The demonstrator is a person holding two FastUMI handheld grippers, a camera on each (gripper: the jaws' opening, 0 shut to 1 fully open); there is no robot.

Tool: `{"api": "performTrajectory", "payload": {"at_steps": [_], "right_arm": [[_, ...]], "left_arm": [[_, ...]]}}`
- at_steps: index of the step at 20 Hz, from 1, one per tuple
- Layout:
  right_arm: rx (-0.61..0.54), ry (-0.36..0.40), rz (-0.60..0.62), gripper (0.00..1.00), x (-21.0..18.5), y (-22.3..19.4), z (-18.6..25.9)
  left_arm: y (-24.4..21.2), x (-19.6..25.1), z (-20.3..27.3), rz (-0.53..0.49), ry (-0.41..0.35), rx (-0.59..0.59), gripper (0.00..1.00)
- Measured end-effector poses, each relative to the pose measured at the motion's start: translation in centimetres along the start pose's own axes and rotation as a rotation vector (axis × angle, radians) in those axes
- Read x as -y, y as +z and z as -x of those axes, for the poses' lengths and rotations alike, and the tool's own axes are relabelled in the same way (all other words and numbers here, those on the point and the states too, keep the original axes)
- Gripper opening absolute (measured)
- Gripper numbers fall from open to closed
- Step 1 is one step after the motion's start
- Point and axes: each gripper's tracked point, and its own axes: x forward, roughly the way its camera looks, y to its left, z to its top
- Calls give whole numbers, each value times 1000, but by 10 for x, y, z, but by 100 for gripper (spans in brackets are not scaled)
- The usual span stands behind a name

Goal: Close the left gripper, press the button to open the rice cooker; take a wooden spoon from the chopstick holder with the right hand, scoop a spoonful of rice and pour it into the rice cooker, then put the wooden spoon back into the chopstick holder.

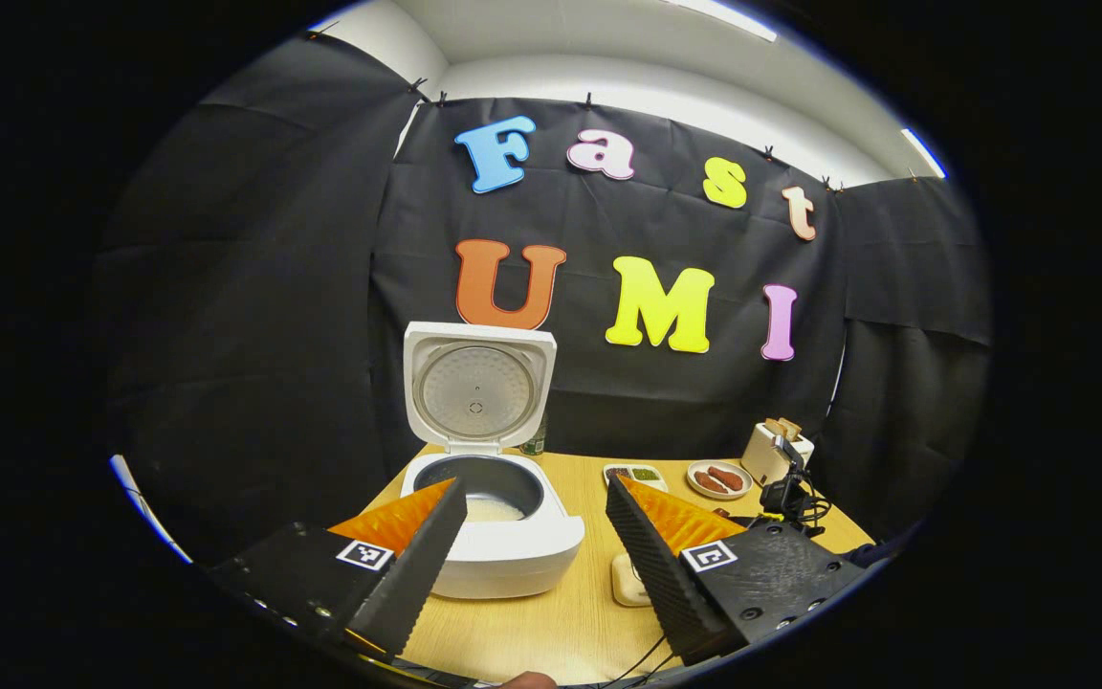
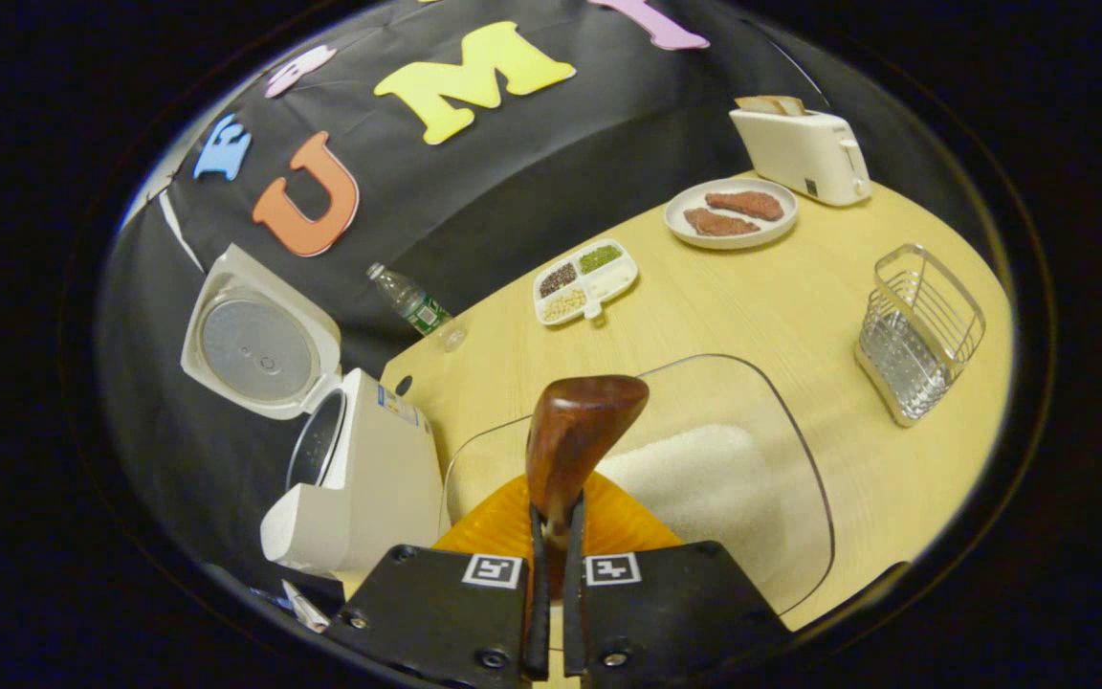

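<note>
A pale wooden surface (image 2: 781,316) stands before black cloth walls. In the right gripper view the right tool (image 2: 553,536) is clenched on the spoon (image 2: 575,431), fingers pressed to its handle, the brown bowl raised over a clear tray (image 2: 800,459) that holds a heap of white rice (image 2: 694,478). To the left of the tray stands the white cooker (image 2: 369,478), its lid (image 2: 259,340) tipped up. Farther out are a bottle (image 2: 414,308), a divided dish (image 2: 585,280) of assorted grains, a plate (image 2: 731,215) with two brown pieces, a toaster (image 2: 800,153) with bread in it, and a wire holder (image 2: 919,330) on the right. In the left gripper view the left tool (image 1: 534,493) is released, fingers spread wide, and the cooker (image 1: 503,555) sits just ahead between them, its pot (image 1: 479,486) with a little white at the bottom.
</note>
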Motion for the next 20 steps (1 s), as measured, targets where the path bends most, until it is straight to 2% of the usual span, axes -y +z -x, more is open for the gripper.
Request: {"api": "performTrajectory", "payload": {"at_steps": [2, 7, 11, 15, 18, 20], "right_arm": [[13, 39, -41, 11, 1, 8, 7], [22, 113, -234, 10, 24, 24, 28], [50, 185, -459, 10, 47, 36, 41], [42, 305, -723, 10, 55, 41, 54], [49, 443, -940, 9, 45, 59, 65], [64, 489, -965, 7, 35, 71, 72]], "left_arm": [[3, 6, 2, -8, -11, 4, 94], [9, 17, 3, -29, -23, 5, 94], [6, 26, 3, -17, -40, -11, 94], [-5, 29, 3, 5, -43, -40, 94], [-4, 31, 6, -8, -56, -29, 94], [-10, 26, 7, -28, -43, -39, 94]]}}
